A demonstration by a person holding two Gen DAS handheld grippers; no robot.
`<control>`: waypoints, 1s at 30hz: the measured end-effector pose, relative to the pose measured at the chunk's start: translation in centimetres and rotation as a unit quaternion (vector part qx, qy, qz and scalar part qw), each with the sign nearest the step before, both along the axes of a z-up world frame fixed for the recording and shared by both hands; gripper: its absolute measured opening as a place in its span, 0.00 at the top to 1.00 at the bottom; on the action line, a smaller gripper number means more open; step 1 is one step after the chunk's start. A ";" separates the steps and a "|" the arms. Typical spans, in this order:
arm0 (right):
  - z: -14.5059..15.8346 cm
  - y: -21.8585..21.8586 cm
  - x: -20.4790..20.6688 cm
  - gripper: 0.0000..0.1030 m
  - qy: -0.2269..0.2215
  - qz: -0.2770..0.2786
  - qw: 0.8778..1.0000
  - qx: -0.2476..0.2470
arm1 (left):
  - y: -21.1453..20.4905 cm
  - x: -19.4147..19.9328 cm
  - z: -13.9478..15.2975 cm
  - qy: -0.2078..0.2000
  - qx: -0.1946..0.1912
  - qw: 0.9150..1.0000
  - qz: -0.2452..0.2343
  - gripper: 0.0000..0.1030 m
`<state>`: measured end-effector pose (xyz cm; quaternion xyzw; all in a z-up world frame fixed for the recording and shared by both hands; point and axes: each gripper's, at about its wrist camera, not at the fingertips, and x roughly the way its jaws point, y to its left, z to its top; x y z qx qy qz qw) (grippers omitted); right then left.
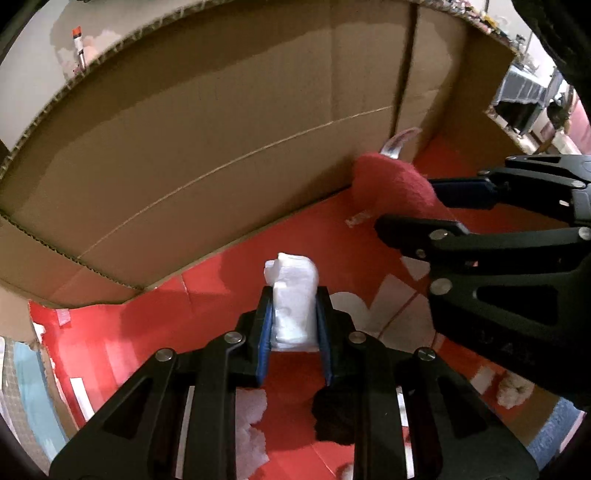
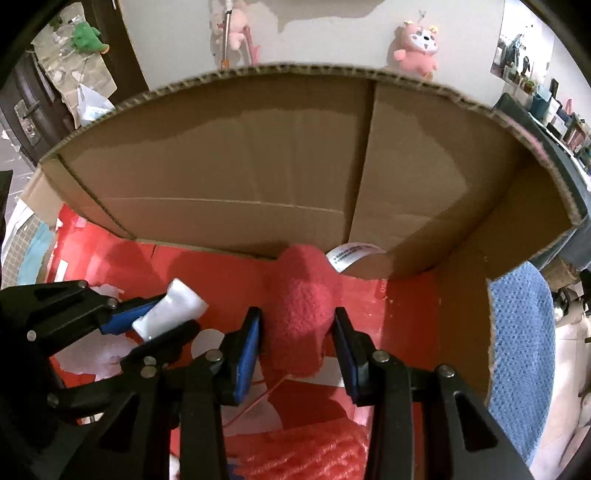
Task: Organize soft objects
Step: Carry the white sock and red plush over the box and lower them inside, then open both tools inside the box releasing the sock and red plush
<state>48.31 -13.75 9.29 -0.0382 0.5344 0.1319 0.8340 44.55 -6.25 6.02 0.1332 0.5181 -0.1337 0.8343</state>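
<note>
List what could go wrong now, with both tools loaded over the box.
1. The left tool pinches only the lower end of the white foam piece; it may slip out early.
2. The right tool and its red plush hang close beside the left one; they may collide.

Red box floor [image 1: 207, 306] bears white scraps [image 1: 251, 435].

This looks like a lived-in home room. A pink plush toy [image 2: 417, 46] hangs on the pale wall [image 2: 325, 33] above a large open cardboard box [image 2: 258, 162], with another pink plush [image 2: 236, 33] further left. A green plush toy [image 2: 86, 37] lies beside a dark door [image 2: 26, 99], and a cluttered shelf [image 2: 554, 107] of small household items stands at the right.
</note>
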 end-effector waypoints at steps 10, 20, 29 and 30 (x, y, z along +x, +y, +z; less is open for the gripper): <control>-2.1 -0.1 0.9 0.59 0.022 0.000 1.000 -0.020 | -1.3 0.6 -0.5 0.006 0.004 1.000 0.007 0.81; -2.2 0.4 1.1 0.59 0.024 0.001 0.999 -0.023 | -0.6 0.7 -0.4 0.001 0.004 1.000 0.005 0.81; -2.3 0.4 1.5 0.56 0.025 0.002 0.999 -0.025 | 0.0 0.6 -0.5 0.003 0.001 1.000 0.000 0.80; -2.6 0.5 1.3 0.55 0.025 0.003 0.999 -0.026 | 0.0 0.6 -0.4 0.004 0.001 1.000 -0.001 0.80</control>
